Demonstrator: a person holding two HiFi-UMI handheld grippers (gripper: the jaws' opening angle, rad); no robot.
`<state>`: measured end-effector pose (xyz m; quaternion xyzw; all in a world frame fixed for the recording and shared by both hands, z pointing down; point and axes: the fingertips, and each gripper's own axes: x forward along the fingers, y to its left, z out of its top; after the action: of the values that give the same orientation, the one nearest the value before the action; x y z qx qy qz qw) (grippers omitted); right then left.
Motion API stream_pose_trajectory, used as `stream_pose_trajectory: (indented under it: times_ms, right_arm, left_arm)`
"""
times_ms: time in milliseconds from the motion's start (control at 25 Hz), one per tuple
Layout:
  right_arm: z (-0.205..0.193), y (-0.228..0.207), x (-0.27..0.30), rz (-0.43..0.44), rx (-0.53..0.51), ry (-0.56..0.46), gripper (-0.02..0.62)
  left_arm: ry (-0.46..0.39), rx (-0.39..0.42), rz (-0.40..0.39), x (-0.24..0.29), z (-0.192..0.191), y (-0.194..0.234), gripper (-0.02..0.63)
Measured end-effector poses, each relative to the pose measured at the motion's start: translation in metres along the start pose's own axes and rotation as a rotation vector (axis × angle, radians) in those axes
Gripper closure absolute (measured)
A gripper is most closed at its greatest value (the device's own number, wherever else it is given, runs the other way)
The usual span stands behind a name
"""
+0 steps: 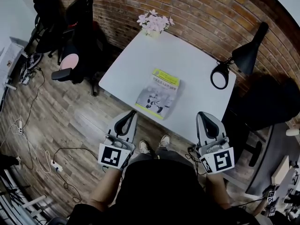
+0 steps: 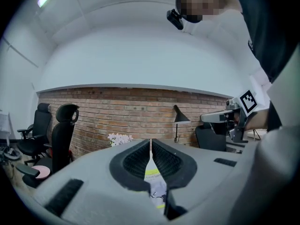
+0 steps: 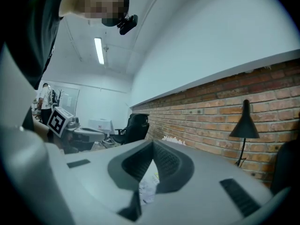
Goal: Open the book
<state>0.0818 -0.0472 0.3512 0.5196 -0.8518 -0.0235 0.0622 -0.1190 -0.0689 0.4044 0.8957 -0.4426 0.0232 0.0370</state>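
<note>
The approach is the step in hand, and the book point(image 1: 158, 93) lies closed and untouched. At the lower left of the head view, the left claw point(image 1: 129, 118) hangs short of the tabletop point(image 1: 187, 60), its jaws pressed together on nothing. The book lies flat at mid-frame, cover up, near the tabletop's front edge. At the lower right, the right claw point(image 1: 206, 119) is likewise closed and empty. The next move likely calls for reaching in and parting the jaws to catch the cover's edge. Only the head view shows the gap to the book. The gripper views show the jaw tips meeting, with a sliver of book beyond.
</note>
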Motion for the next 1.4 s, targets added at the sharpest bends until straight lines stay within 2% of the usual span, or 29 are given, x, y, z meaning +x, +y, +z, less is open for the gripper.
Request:
stream_pose_trajectory:
  times_ms: [160, 280, 320, 400, 520, 680, 1120, 1280, 1400]
  right_arm:
    - [-0.004, -0.012, -0.003, -0.020, 0.010, 0.002, 0.581]
    - [-0.011, -0.018, -0.005, -0.030, -0.003, 0.014, 0.581]
    - [-0.012, -0.019, -0.006, -0.034, -0.002, 0.018, 0.581]
    - [-0.016, -0.022, -0.009, -0.042, 0.005, 0.025, 0.581]
    - [-0.021, -0.024, -0.013, -0.053, 0.011, 0.037, 0.581]
    - [-0.030, -0.027, -0.020, -0.068, 0.023, 0.060, 0.581]
    - [-0.046, -0.039, -0.031, -0.112, 0.039, 0.098, 0.581]
    - [-0.047, -0.041, -0.032, -0.122, 0.036, 0.103, 0.581]
    - [-0.047, -0.042, -0.033, -0.128, 0.034, 0.111, 0.581]
  left_arm:
    - [0.064, 0.003, -0.044, 0.020, -0.020, -0.010, 0.574]
    - [0.087, 0.062, -0.080, 0.035, -0.041, -0.014, 0.574]
    - [0.101, 0.071, -0.089, 0.040, -0.048, -0.016, 0.567]
    - [0.137, 0.074, -0.105, 0.049, -0.062, -0.019, 0.494]
    - [0.189, 0.084, -0.127, 0.062, -0.086, -0.024, 0.491]
    - [0.273, 0.152, -0.165, 0.079, -0.128, -0.037, 0.483]
    - [0.446, 0.173, -0.216, 0.105, -0.215, -0.045, 0.445]
    - [0.502, 0.227, -0.235, 0.114, -0.241, -0.048, 0.429]
    - [0.544, 0.252, -0.248, 0.120, -0.262, -0.054, 0.388]
